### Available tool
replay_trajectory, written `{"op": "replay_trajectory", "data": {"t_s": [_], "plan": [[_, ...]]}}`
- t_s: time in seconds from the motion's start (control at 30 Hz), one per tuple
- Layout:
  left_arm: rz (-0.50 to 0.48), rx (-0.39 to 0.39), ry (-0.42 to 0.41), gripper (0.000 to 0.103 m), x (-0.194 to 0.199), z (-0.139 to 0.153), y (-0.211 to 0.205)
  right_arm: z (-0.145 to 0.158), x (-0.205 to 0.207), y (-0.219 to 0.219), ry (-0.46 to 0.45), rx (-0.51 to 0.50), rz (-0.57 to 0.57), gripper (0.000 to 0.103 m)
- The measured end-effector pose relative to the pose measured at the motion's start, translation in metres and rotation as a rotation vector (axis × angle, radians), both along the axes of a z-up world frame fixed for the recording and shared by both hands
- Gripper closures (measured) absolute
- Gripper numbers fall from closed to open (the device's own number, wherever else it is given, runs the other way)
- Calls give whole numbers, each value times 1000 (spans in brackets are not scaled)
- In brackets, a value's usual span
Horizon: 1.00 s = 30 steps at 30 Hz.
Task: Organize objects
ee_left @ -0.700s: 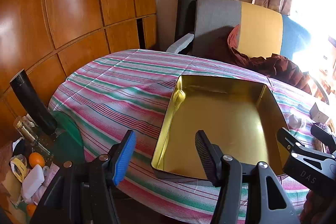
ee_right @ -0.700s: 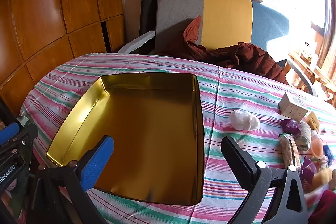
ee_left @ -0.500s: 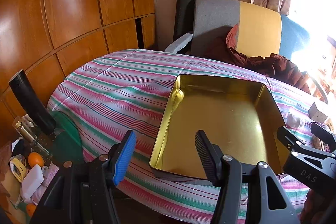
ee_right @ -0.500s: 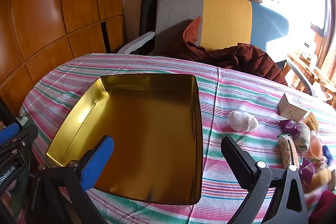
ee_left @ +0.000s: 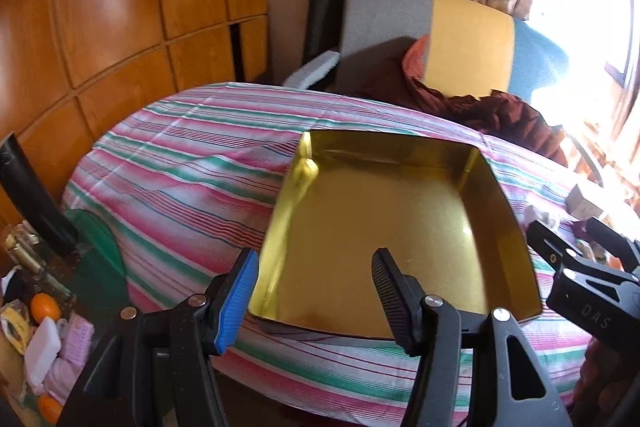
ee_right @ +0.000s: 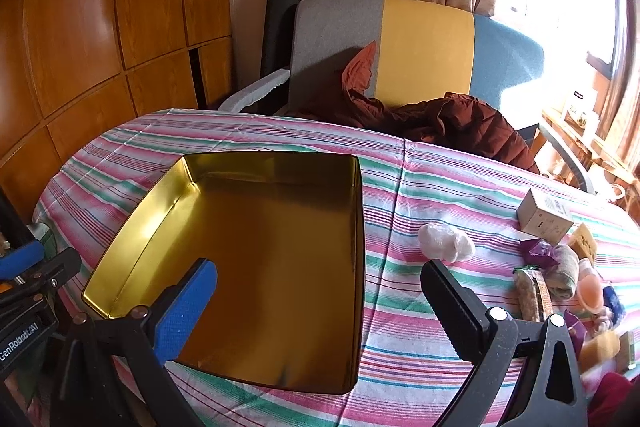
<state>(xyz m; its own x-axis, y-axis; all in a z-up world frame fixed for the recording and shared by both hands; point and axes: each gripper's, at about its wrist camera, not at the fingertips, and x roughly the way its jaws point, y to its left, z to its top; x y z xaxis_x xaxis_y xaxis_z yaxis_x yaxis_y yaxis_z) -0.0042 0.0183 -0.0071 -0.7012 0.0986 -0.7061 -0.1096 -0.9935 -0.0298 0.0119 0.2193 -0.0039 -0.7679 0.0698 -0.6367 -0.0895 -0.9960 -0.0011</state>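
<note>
Gaping gold tin (ee_right: pixel 256 251), near rim beneath spread hand-held grippers.

Gold tin (ee_right: pixel 256 267) interior open, unobstructed

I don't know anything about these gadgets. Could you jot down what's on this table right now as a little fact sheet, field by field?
Setting: round table with a striped tablecloth, armchair behind it
Container: gold tin, open, nothing inside
Loose items: white wad, small cardboard box, and a cluster of small items to the tin's right
Left gripper: open, holding nothing, above the tin's near edge
Right gripper: open, holding nothing, nearest the white wad
Progress: nothing placed in the tin yet
</note>
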Motion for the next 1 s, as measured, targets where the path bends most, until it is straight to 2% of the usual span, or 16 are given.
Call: {"op": "replay_trajectory", "data": {"t_s": [0.07, 0.2, 0.3, 0.43, 0.53, 0.67, 0.87, 1.0], "plan": [[-36, 32, -7, 43, -2, -1, 6, 0, 1, 8, 1, -9, -15, 0], [-110, 33, -10, 43, -2, -2, 28, 1, 2, 26, 6, -23, -48, 0], [-159, 60, -62, 42, -7, -5, 43, 3, 4, 43, 13, -31, -81, 0], [-235, 15, -70, 42, -13, -8, 74, 7, 12, 79, 20, -47, -152, 0], [-319, 52, -88, 42, -20, -4, 97, 8, 24, 116, 15, -35, -234, 0], [-436, 69, -123, 42, -32, 2, 141, 6, 41, 173, 4, -21, -354, 0], [-588, 18, -160, 42, -51, 4, 228, 6, 60, 245, -2, -59, -450, 0], [-628, -39, -241, 42, -73, -17, 282, 4, 71, 281, 28, -146, -490, 0]]}}
